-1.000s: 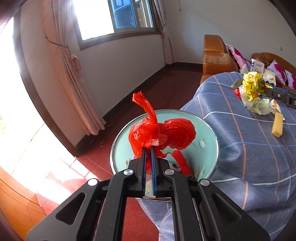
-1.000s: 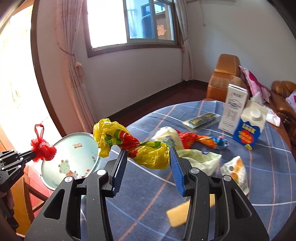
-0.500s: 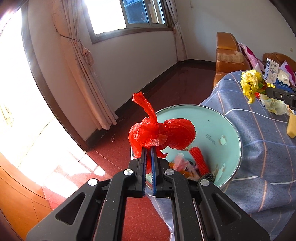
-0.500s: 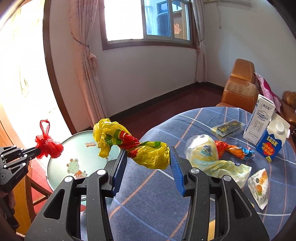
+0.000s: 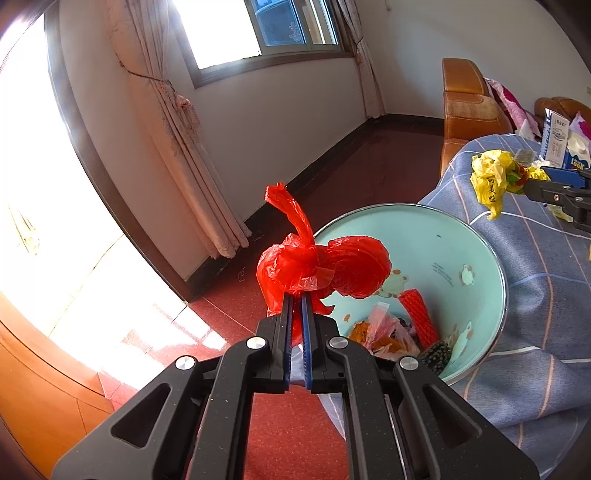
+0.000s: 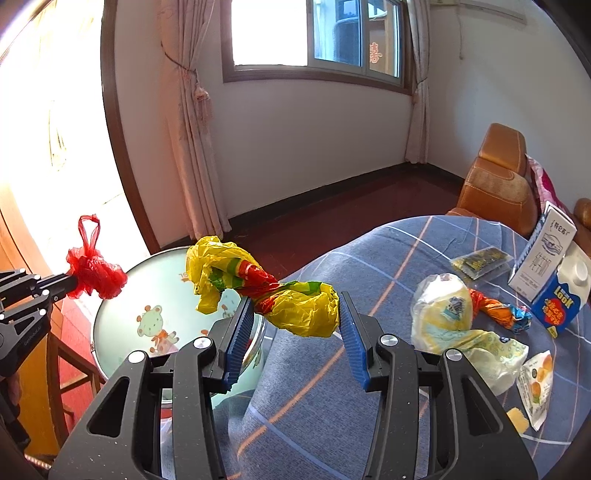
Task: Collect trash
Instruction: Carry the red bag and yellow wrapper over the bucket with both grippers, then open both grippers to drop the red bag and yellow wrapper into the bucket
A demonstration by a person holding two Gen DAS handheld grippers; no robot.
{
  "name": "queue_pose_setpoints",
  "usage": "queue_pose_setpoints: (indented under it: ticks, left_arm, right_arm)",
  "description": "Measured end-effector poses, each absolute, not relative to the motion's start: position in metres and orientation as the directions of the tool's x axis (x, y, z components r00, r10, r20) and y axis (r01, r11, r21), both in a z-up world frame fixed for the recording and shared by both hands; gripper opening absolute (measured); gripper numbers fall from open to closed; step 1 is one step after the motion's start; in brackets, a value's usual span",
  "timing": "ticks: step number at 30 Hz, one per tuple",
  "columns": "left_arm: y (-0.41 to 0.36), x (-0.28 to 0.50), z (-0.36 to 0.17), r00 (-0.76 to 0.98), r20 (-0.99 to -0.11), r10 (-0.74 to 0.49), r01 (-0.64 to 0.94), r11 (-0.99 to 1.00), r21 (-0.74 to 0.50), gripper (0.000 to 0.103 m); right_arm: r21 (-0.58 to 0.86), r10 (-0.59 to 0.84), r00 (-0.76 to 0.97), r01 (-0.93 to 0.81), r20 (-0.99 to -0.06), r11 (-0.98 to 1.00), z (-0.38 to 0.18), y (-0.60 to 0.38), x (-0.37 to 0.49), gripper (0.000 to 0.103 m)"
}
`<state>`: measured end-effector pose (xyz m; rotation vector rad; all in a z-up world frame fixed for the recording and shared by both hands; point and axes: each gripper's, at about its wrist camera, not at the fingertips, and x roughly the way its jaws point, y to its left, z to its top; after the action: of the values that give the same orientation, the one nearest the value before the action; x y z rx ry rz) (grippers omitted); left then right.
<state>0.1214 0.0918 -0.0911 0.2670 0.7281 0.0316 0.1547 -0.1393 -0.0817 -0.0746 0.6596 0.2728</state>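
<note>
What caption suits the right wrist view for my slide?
Right hand-held gripper carries a yellow wrapper toward the basin.

A crumpled red plastic bag (image 5: 321,266) hung above a pale turquoise basin (image 5: 461,251) printed with cartoon animals, beside a blue-grey tablecloth (image 6: 332,387) checked in white and orange; a yellow wrapper (image 6: 280,291) banded red and green sat between blue-padded black fingers (image 6: 354,343).

Bright daylight thru window (image 5: 236,33), blown-out glare left, fisheye-warped edges, sharp

a home living room: leather sofa (image 6: 495,177), curtained window (image 6: 314,37), clothed table (image 6: 369,266).
</note>
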Motion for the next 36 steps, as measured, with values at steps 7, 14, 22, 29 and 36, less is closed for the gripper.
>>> queue_pose_setpoints:
  ticks: [7,14,22,29,36]
  left_arm:
    - [0.091,0.124,-0.092,0.747,-0.651,0.135,0.056,0.963,0.264,0.004]
    - [0.090,0.124,-0.094,0.746,-0.650,0.145,0.052,0.960,0.274,0.004]
    - [0.088,0.124,-0.095,0.745,-0.654,0.134,0.063,0.961,0.268,0.004]
    - [0.085,0.122,-0.097,0.745,-0.662,0.085,0.098,0.967,0.235,0.031]
    - [0.079,0.121,-0.102,0.738,-0.673,0.049,0.121,0.972,0.203,0.055]
  right_arm:
    - [0.003,0.230,0.746,-0.292,-0.625,0.956,-0.087,-0.129,0.159,0.046]
    - [-0.006,0.236,0.740,-0.308,-0.630,0.951,-0.090,-0.122,0.160,0.046]
    - [-0.010,0.244,0.732,-0.323,-0.636,0.946,-0.092,-0.118,0.161,0.047]
    - [0.014,0.289,0.708,-0.367,-0.644,0.930,-0.096,-0.108,0.162,0.065]
    - [0.015,0.273,0.712,-0.346,-0.647,0.938,-0.099,-0.112,0.157,0.069]
